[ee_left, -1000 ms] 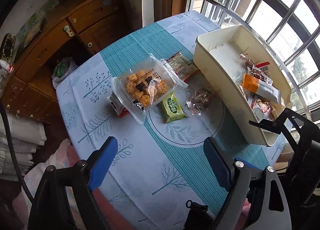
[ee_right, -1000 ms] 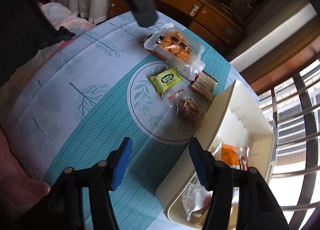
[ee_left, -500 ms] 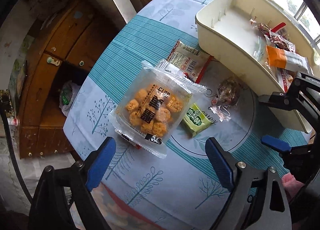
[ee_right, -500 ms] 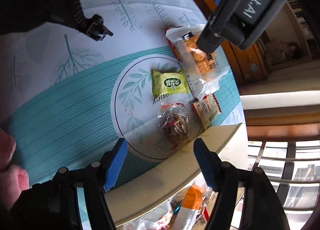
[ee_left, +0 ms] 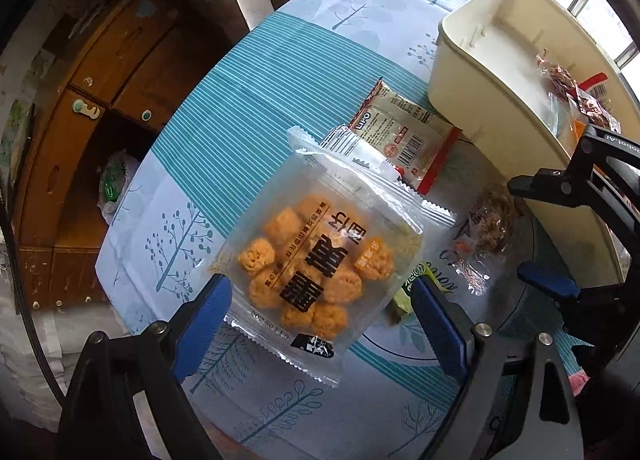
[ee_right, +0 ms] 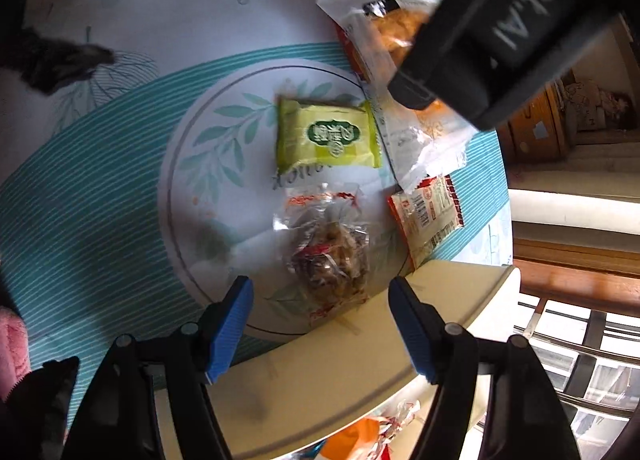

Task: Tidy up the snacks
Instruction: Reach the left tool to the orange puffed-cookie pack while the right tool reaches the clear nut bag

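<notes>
two handheld grippers hang over a round table [ee_left: 248, 71] dressed in a teal-striped, tree-printed cloth, where loose snacks wait beside a cream plastic bin [ee_left: 476, 71]. the left gripper [ee_left: 320, 324] points straight down, its blue pads spread wide on either side of a clear bag of orange puffed snacks [ee_left: 320, 260], with daylight between pads and wrapper. that bag lies partly over a second wrapper and next to a red-edged lipo packet [ee_left: 404, 135], whose far corner reaches the bin's wall. a green packet [ee_right: 328, 137] sits on the cloth's round leaf emblem, just beside the clear bag. nearer the bin lies a crinkled clear packet of brown pieces [ee_right: 328, 252], framed between the spread pads of the right gripper [ee_right: 320, 320], whose jaws have just been opening; nothing is pinched. the bin, at the window side of the table, already holds several wrapped snacks [ee_left: 576, 95] at one end. a wooden cabinet [ee_left: 100, 99] stands beyond the table's edge.
</notes>
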Motion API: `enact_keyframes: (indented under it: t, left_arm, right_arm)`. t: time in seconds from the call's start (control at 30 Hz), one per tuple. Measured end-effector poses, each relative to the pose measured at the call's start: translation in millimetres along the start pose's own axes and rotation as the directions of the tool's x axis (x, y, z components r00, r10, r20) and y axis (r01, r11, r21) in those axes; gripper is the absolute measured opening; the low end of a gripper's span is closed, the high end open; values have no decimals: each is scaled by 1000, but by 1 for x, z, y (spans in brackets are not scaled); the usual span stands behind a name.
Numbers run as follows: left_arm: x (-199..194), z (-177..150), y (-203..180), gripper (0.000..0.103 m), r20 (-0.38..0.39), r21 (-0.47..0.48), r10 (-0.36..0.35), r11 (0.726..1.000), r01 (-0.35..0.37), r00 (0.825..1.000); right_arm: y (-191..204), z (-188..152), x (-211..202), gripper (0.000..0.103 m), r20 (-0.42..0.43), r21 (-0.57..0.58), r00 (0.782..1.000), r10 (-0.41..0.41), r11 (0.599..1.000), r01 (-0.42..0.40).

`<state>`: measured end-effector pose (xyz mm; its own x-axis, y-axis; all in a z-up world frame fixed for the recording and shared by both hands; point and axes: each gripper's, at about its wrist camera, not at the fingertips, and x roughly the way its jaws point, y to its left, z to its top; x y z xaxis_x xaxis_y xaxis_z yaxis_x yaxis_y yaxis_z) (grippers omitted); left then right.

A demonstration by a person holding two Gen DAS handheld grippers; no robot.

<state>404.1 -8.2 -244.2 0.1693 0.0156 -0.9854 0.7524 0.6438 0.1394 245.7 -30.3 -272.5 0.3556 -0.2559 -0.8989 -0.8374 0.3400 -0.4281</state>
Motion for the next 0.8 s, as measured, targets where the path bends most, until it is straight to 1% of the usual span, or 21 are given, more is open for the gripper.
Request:
enact_keyframes:
  t: [0.13, 0.2, 0.33, 0.43, 0.57, 0.67, 0.73, 0.8]
  left_arm:
    - [8, 1, 5, 90, 5, -13, -10, 1000, 10, 1000]
    - [11, 1, 8, 90, 8, -20, -11, 1000, 12, 1000]
    - [15, 3, 11, 90, 19, -31, 2, 1000, -1, 1000]
    - [14, 4, 14, 90, 39, -43, -10, 999, 12, 999]
    - [13, 4, 15, 90, 61, -49, -18, 999, 21, 998]
    - [11, 4, 14, 85, 80, -45, -8, 999, 12, 997]
    - [8, 3, 13, 79, 98, -43, -10, 999, 14, 995]
    - [6, 3, 12, 76, 108, -42, -10, 999, 14, 994]
  right_arm:
    - [-3, 2, 12, 70, -19, -40, 1000, -5, 999, 5]
    - [-4, 3, 17, 70, -15, -62, 1000, -6, 998, 5]
    - [-5, 3, 26, 70, -40, -88, 999, 34, 995, -37]
    - [-4, 4, 33, 70, -57, -119, 997, 42, 992, -48]
    - [-9, 5, 36, 70, -52, -114, 997, 65, 991, -70]
    - [-10, 6, 36, 70, -56, -109, 996, 73, 991, -79]
    - [-12, 6, 38, 70, -60, -102, 995, 75, 991, -81]
    - [-13, 6, 39, 64, -60, -99, 994, 91, 990, -96]
